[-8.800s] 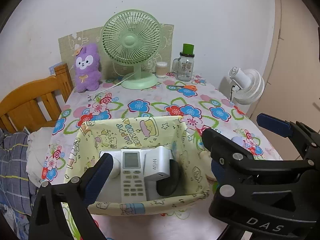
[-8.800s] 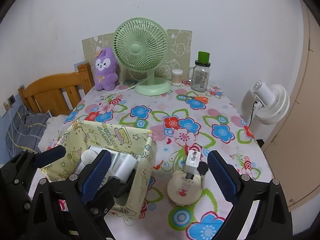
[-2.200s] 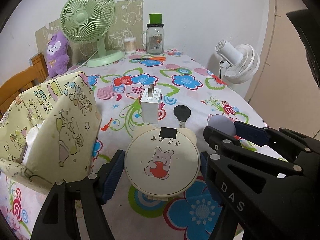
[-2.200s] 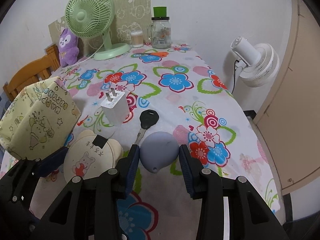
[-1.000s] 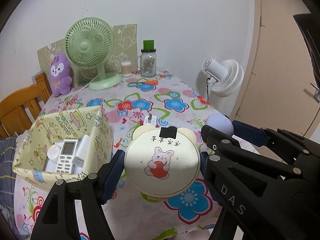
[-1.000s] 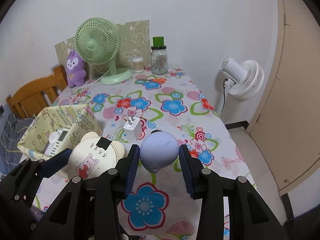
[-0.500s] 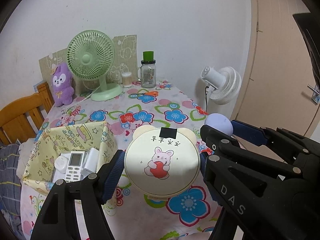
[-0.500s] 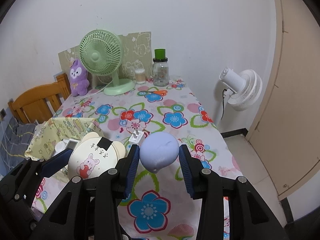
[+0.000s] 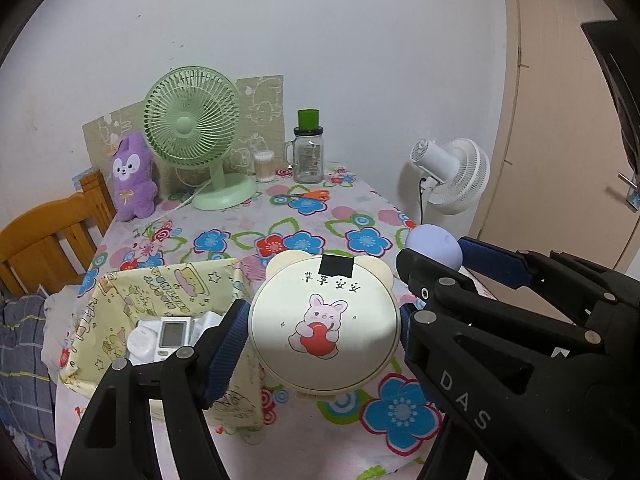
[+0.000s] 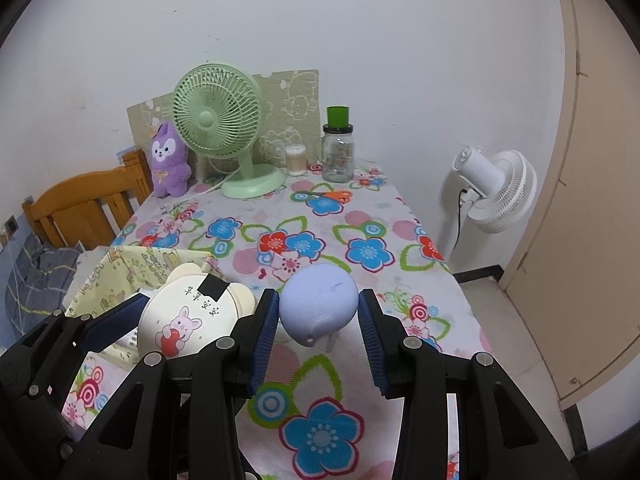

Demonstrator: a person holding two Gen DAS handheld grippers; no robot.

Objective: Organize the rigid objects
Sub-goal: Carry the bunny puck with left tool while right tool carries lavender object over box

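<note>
Two grippers hang side by side above the flower-print tablecloth (image 10: 316,216), each clamped on something. Left gripper (image 9: 324,330) squeezes a round cream bear-eared case with a rabbit picture (image 9: 325,324) across its width, ears toward twelve o'clock, printed face toward the camera. Right gripper (image 10: 318,310) pinches a lavender egg-shaped object (image 10: 318,307) between its blue pads (image 10: 267,330), long axis running pad to pad, small nub pointing toward six o'clock. At eight o'clock of the case sits a yellow cartoon-print fabric basket (image 9: 160,284) holding a white remote control (image 9: 173,336).
</note>
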